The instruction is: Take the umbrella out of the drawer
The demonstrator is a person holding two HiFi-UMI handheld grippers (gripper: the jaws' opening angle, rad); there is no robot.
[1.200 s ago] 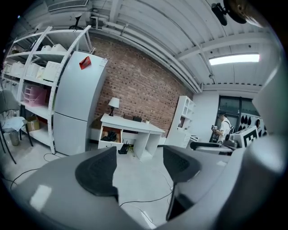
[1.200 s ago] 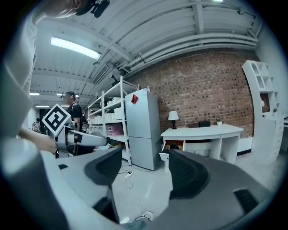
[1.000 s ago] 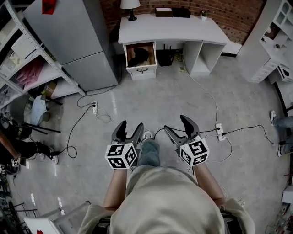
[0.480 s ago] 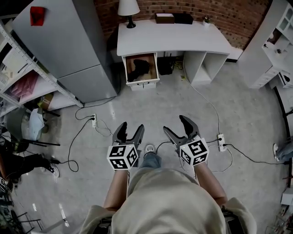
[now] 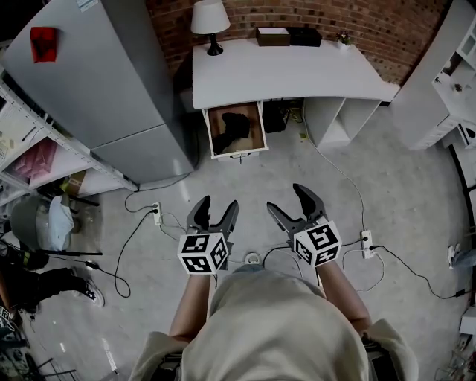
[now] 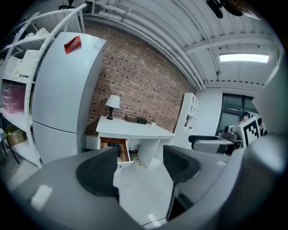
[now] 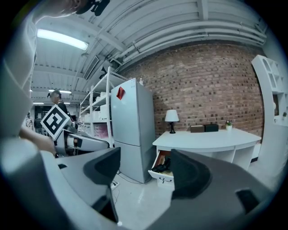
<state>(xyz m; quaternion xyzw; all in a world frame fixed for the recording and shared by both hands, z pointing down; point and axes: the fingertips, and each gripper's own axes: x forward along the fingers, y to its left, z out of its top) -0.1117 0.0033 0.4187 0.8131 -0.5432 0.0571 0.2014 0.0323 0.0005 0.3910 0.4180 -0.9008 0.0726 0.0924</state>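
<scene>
A white desk (image 5: pixel 286 73) stands against the brick wall, and its left drawer (image 5: pixel 236 151) is pulled open. A black folded umbrella (image 5: pixel 236 125) lies inside it; the same umbrella (image 7: pixel 163 166) shows in the right gripper view. My left gripper (image 5: pixel 215 210) and right gripper (image 5: pixel 291 201) are held side by side over the floor, well short of the drawer. Both stand open with nothing between their fingers. The open drawer (image 6: pixel 118 151) shows partly behind the left finger in the left gripper view.
A grey fridge (image 5: pixel 104 82) stands left of the desk, with metal shelving (image 5: pixel 30 141) further left. Cables and power strips (image 5: pixel 366 242) trail over the floor. A lamp (image 5: pixel 210 22) and boxes (image 5: pixel 288 36) sit on the desk. White shelves (image 5: pixel 454 82) stand at the right. A person's leg (image 5: pixel 44 283) is at far left.
Both grippers have moved forward across the floor toward the desk, and the open drawer now shows closer. Their jaws stand as before.
</scene>
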